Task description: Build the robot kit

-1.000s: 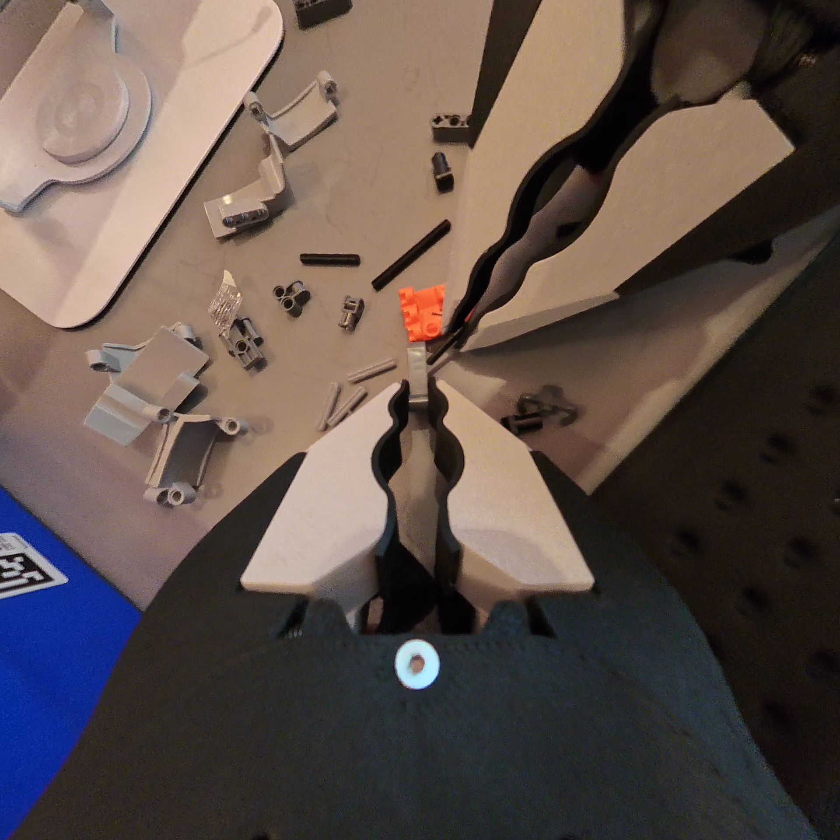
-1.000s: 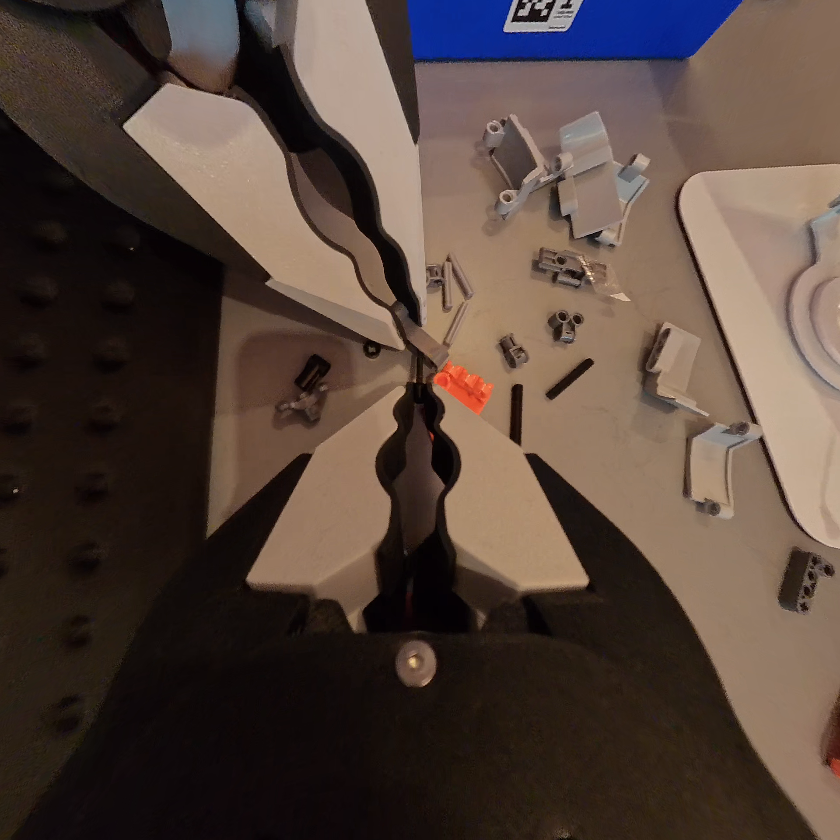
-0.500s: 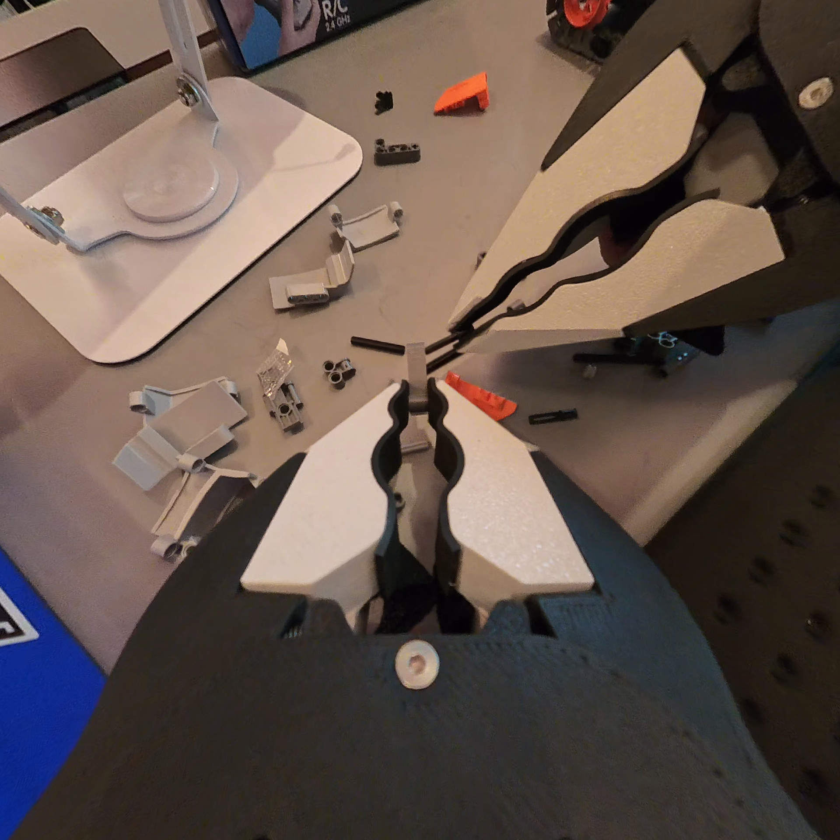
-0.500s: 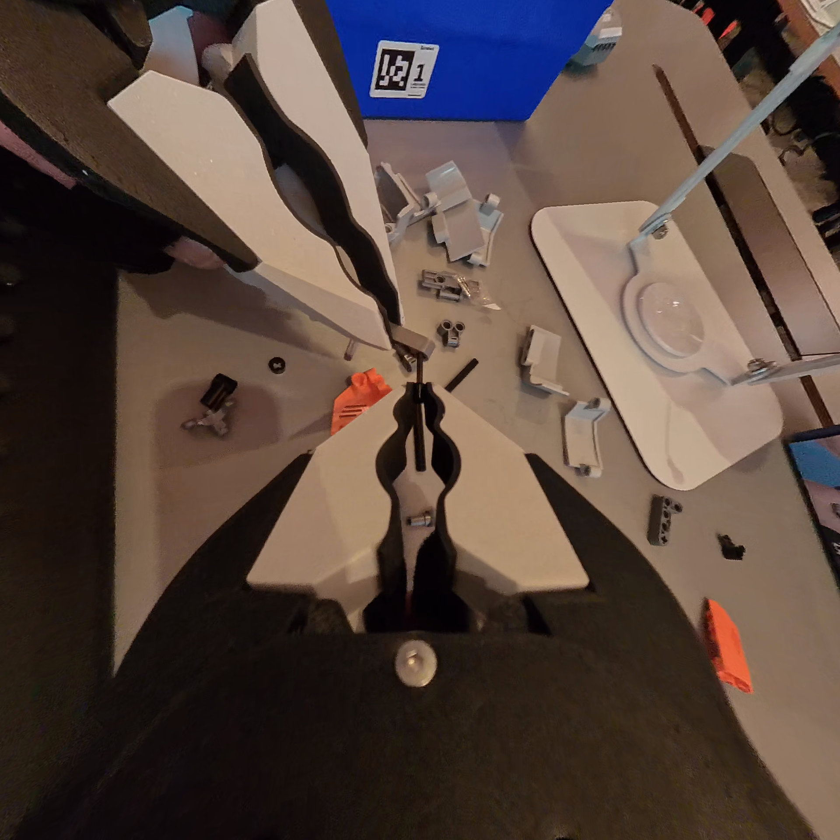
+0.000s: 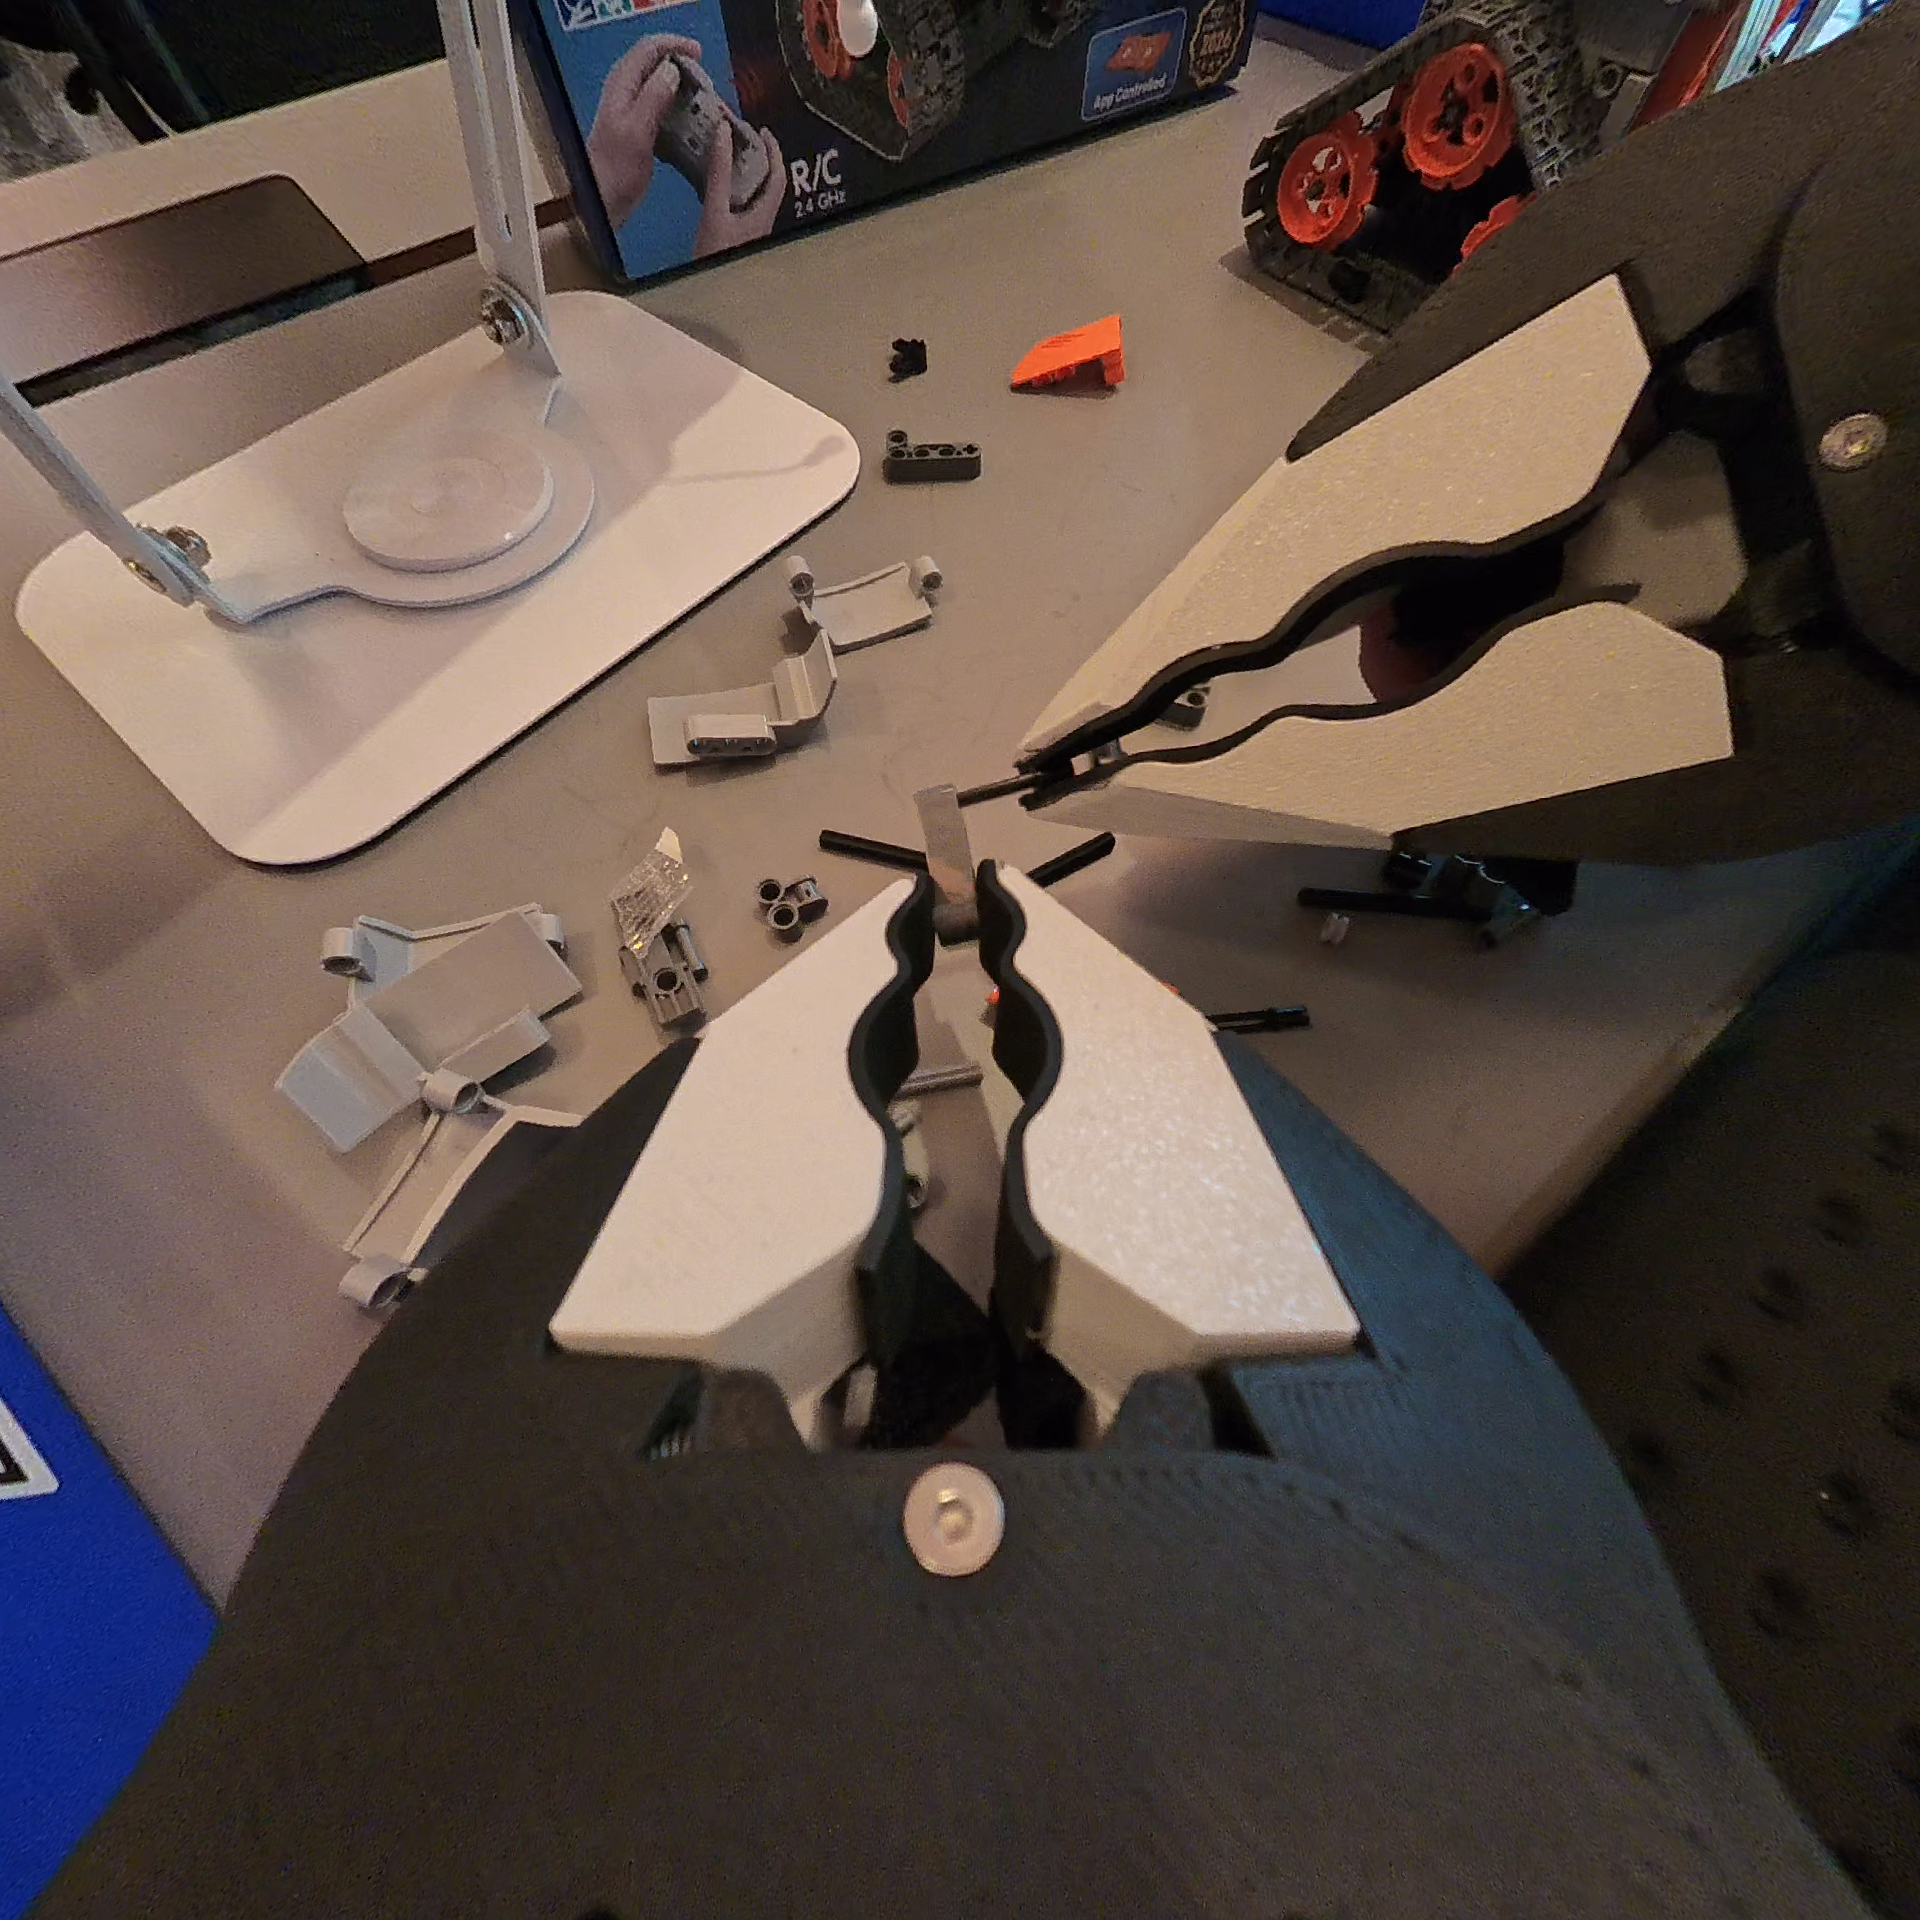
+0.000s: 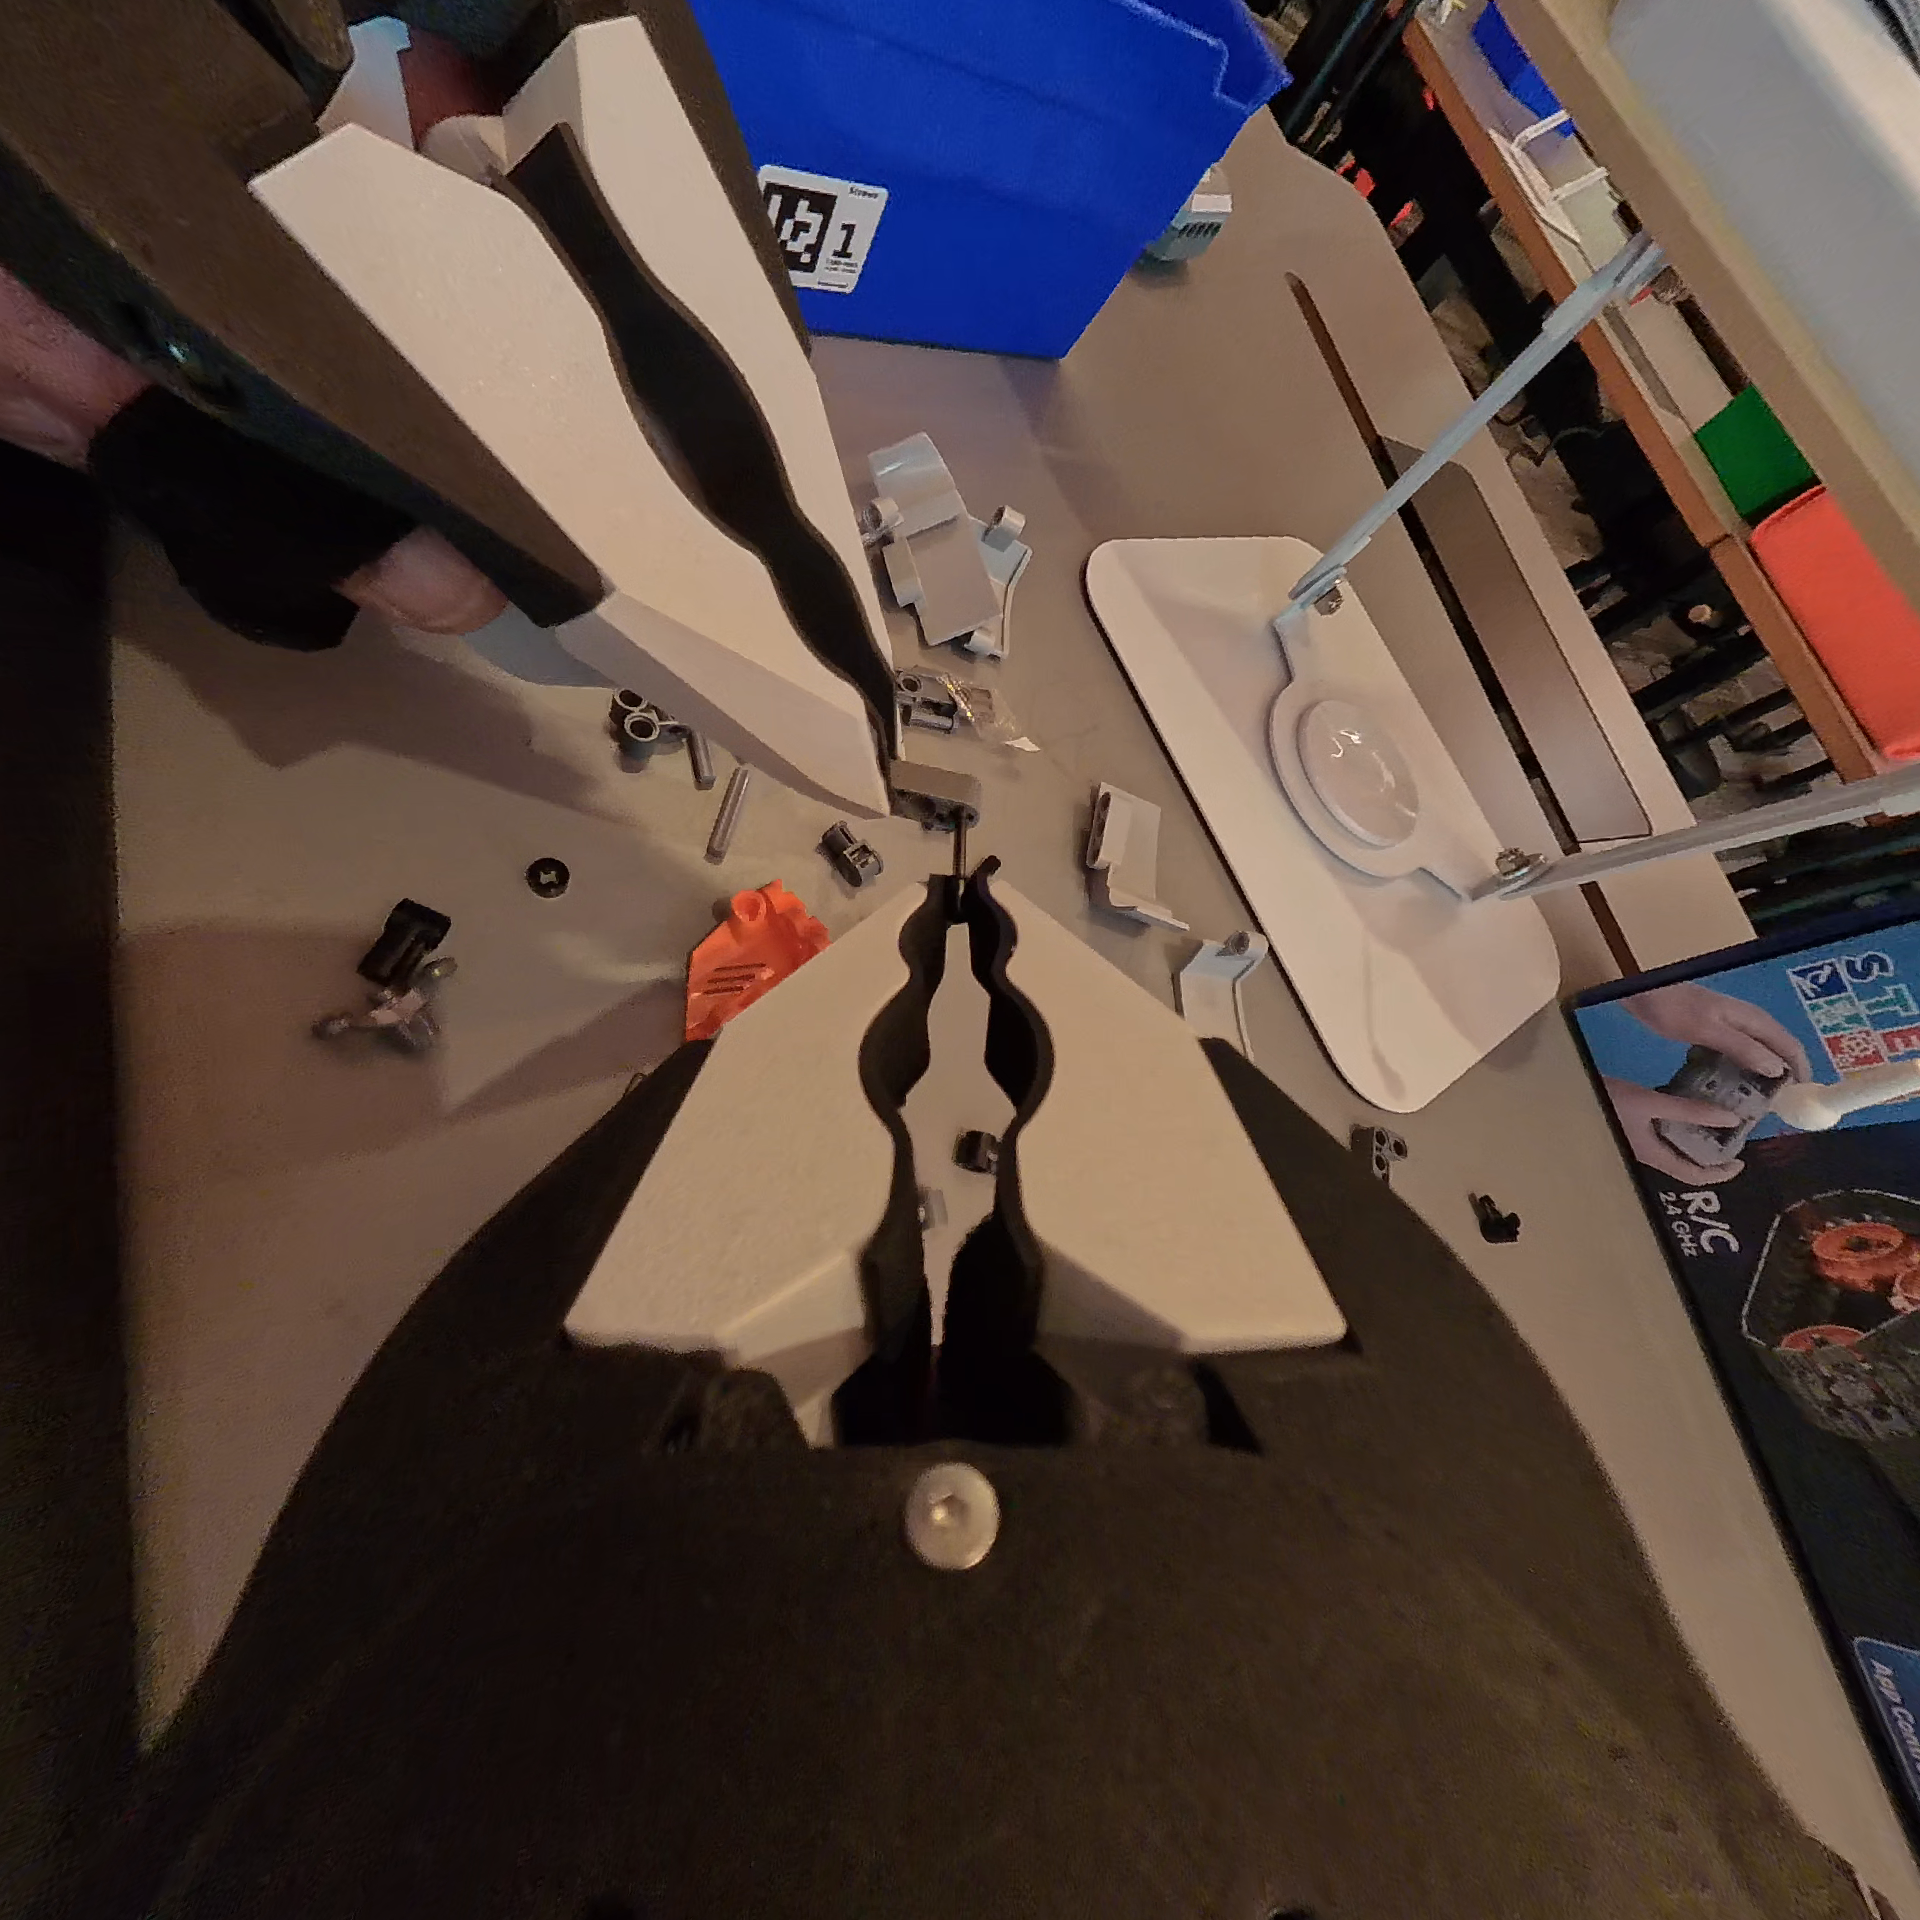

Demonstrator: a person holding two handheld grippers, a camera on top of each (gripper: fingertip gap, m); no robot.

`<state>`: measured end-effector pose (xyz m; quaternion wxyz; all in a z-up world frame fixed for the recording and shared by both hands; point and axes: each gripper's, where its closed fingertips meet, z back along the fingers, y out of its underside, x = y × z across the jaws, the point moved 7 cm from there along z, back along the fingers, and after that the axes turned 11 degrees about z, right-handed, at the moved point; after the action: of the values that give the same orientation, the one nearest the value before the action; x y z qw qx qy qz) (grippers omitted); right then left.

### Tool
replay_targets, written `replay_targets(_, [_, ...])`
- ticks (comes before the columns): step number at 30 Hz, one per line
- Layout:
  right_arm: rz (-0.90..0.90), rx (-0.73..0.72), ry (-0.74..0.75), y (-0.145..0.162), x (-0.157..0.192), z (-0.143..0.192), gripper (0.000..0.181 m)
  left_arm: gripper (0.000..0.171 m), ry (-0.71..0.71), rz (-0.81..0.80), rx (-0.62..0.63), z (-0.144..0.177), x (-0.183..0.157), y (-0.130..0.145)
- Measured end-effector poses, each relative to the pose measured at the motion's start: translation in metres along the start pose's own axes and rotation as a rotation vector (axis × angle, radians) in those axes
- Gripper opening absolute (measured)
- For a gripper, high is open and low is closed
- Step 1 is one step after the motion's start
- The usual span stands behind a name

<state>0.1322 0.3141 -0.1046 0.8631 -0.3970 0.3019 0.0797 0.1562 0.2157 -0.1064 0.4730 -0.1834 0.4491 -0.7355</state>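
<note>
My left gripper (image 5: 951, 902) is shut on a small grey beam piece (image 5: 943, 844) that sticks up past its tips. My right gripper (image 6: 961, 891) is shut on a thin black axle (image 6: 961, 854). In the left wrist view the right gripper (image 5: 1049, 774) comes in from the right with the black axle (image 5: 992, 790) pointing at the top of the grey piece. In the right wrist view the left gripper (image 6: 888, 774) comes in from the upper left, and the axle tip meets the grey piece (image 6: 940, 795). Both are held above the grey table (image 5: 1039, 582).
Loose parts lie on the table: grey panels (image 5: 436, 1023), a grey bracket (image 5: 743, 717), black axles (image 5: 868, 847), a dark beam (image 5: 932, 457), orange pieces (image 5: 1070, 358) (image 6: 748, 961). A white stand base (image 5: 416, 582), a printed box (image 5: 883, 114), a tracked model (image 5: 1382, 187) and a blue bin (image 6: 987, 177) surround them. Less than 4 cm separates the two grippers' tips.
Both grippers have risen and tilted back from the table, holding their parts together. More of the far table, the box and the tracked model has come into view.
</note>
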Motion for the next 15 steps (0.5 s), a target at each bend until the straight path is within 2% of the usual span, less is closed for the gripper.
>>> replay_targets(6, [-0.009, 0.0, -0.002, 0.0007, 0.0, -0.0012, 0.001, 0.006, -0.06, -0.073, -0.01, -0.0006, -0.004, 0.0])
replay_targets(15, [-0.012, -0.051, -0.062, 0.0015, -0.0043, 0.0, 0.001, 0.006, -0.068, -0.163, -0.034, 0.0021, -0.0068, 0.0009])
